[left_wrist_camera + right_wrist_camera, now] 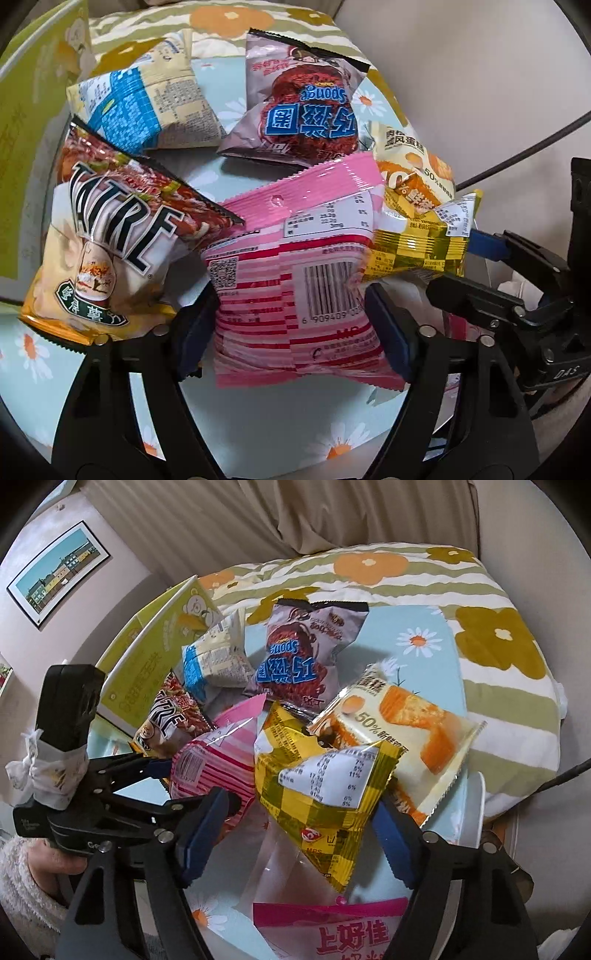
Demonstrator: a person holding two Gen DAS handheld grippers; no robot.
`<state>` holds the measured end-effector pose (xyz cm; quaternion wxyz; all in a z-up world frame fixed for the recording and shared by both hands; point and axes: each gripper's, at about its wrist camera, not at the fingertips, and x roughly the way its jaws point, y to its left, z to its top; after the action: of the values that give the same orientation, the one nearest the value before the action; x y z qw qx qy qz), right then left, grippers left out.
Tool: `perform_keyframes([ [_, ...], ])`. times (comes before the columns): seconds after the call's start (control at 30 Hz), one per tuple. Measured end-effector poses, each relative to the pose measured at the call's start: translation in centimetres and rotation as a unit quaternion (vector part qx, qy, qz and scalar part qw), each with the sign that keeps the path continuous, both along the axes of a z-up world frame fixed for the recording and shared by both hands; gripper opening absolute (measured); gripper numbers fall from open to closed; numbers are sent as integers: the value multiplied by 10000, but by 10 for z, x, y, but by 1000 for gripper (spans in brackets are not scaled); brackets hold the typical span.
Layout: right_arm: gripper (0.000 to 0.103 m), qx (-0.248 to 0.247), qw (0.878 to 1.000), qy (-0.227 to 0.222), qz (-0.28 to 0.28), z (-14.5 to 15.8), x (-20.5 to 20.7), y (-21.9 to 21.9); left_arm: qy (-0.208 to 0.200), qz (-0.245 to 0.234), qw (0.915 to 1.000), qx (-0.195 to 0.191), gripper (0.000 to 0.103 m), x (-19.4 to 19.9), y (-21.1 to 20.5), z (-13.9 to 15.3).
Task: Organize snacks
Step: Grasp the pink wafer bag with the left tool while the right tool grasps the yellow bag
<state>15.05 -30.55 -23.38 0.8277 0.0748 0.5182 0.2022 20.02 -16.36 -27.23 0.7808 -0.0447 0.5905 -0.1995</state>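
1. Left gripper (291, 325), left wrist view: pitched steeply down over the pile, blue pads (192, 339) on both sides of the pink striped packet (295, 280), pressing its lower half so the foil pinches in at the waist; holding it
2. Same view: pink striped packet lies barcode side up, mid-table, top edge tucked under the dark-red cake packet (295, 110) w/ blue lettering
3. Left of it the "NATURE" bag (110, 236), corner overlapping the pink one; behind that the blue-and-cream packet (147, 103)
4. Right gripper (484, 258) comes in from the right edge, its blue pad at the yellow checked packet (421, 240); orange cake packet (413, 158) just behind
5. All on the floral tablecloth (258, 424); green box (33, 110) at far left
6. Right wrist view: right gripper (295, 834) also angled down, jaws at mid width, pads touching both flanks of the yellow checked packet (325, 786), which stands tilted between them; reads as gripped
7. Orange cake packet (406, 731) lies behind-right, touching it; pink striped packet (218, 768) just left
8. Left gripper (162, 771) seen at left, held by a hand (55, 856) in a fluffy white sleeve (22, 897), handle wrapped in tissue
9. Pink-topped clear bag (332, 923) at bottom, under the fingers
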Motion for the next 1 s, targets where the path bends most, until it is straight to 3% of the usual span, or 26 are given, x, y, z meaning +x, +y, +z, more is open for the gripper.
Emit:
perform_keyframes([
  [0.53, 74, 208, 9994, 210, 156, -10, 22, 16, -27, 76, 9999, 84, 68, -10, 33, 14],
  [1.0, 74, 272, 9971, 691, 157, -36, 46, 35, 52, 290, 9996, -20, 69, -13, 40, -1],
])
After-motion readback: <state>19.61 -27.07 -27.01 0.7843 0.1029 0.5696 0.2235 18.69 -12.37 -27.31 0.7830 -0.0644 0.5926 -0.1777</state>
